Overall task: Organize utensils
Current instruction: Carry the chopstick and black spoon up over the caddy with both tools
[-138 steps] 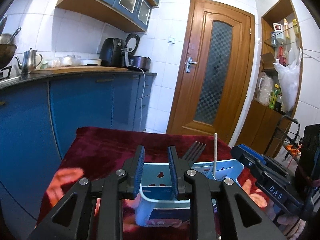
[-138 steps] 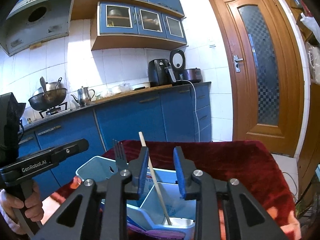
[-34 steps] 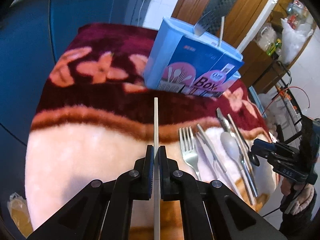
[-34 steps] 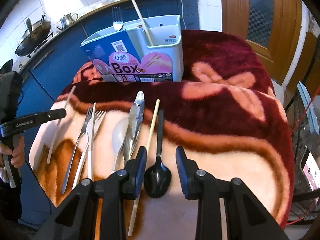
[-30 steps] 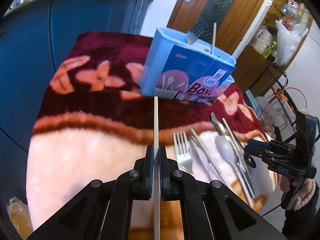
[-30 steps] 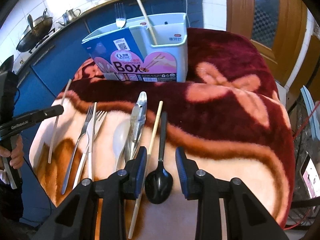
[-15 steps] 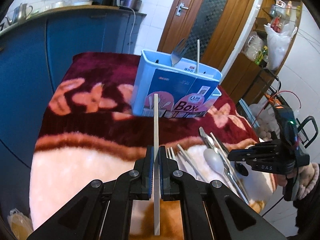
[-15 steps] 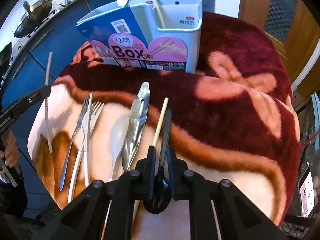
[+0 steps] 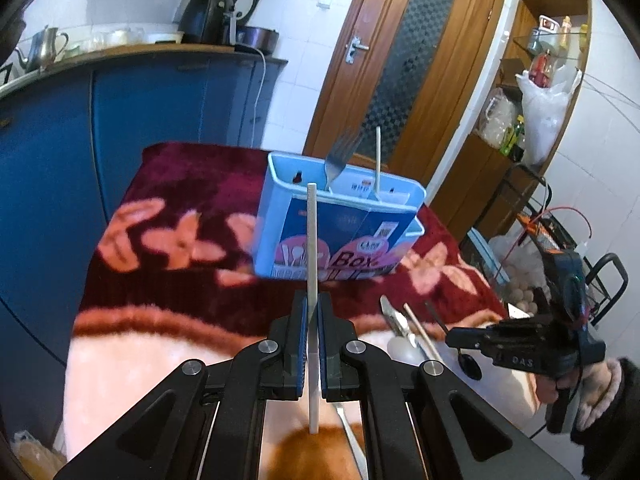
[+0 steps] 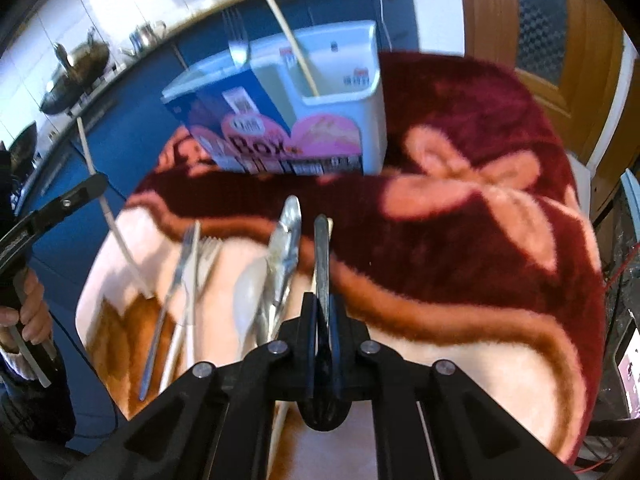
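Observation:
A blue and white utensil box (image 9: 340,220) (image 10: 320,120) stands on the blanket and holds a fork (image 9: 340,152) and a chopstick (image 9: 378,160). My left gripper (image 9: 312,300) (image 10: 96,182) is shut on a pale chopstick (image 9: 312,240) (image 10: 108,208) and holds it in the air in front of the box. My right gripper (image 10: 322,312) (image 9: 452,334) is closing its jaws on the handle of a black spoon (image 10: 320,248). The pads press on the handle, low over the blanket. The spoon's bowl sits under the gripper body.
On the red and pink blanket (image 10: 480,240) lie two forks (image 10: 180,272), a white spoon (image 10: 248,292), metal tongs (image 10: 284,240) and a wooden chopstick (image 10: 329,224). Blue cabinets (image 9: 120,120) stand to the left, a wooden door (image 9: 400,60) behind, and a wire rack (image 9: 560,232) to the right.
My left gripper has risen with the pale chopstick, now clear of the blanket. My right gripper's jaws have gone from open around the black spoon to shut on its handle.

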{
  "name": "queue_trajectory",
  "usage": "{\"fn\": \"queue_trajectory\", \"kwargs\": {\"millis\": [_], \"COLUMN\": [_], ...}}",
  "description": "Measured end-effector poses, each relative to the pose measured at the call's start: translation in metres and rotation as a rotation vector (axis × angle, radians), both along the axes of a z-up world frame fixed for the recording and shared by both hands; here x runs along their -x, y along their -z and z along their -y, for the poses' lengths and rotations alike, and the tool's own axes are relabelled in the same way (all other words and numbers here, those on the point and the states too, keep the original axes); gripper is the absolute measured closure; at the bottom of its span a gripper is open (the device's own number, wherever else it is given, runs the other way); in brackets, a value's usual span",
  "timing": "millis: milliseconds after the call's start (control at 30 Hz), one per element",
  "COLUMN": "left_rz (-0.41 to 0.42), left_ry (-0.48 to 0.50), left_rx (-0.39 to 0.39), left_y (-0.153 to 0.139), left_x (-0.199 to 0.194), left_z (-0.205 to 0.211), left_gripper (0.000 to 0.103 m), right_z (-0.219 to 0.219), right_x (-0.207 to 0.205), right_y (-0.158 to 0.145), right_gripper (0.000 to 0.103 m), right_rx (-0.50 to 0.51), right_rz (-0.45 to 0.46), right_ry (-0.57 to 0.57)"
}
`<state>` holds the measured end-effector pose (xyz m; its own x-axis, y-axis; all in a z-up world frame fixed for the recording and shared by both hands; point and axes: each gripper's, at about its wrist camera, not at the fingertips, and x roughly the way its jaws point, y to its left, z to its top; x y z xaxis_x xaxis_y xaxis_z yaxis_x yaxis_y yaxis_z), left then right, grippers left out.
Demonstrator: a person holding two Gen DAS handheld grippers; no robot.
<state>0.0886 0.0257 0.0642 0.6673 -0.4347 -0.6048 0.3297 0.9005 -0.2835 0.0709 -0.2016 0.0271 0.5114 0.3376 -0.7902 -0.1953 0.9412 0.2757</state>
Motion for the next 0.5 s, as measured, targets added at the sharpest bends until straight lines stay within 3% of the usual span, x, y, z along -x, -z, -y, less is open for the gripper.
{"fn": "queue_trajectory", "kwargs": {"millis": [133, 500], "left_rz": [0.029, 0.109], "left_ry": [-0.006, -0.043], "left_rx": [0.01, 0.019], "left_y": [-0.009, -0.047], "left_x": [-0.001, -0.007], "left_z": [0.001, -0.004], "left_gripper": [0.098, 0.098], "right_z": [0.002, 0.009], "right_x": [0.012, 0.029], "right_y": [-0.008, -0.022], "right_gripper": [0.095, 0.095], "right_rx": [-0.039, -0.141], "right_rz": [0.117, 0.276], "right_ry": [0.055, 0.121]}}
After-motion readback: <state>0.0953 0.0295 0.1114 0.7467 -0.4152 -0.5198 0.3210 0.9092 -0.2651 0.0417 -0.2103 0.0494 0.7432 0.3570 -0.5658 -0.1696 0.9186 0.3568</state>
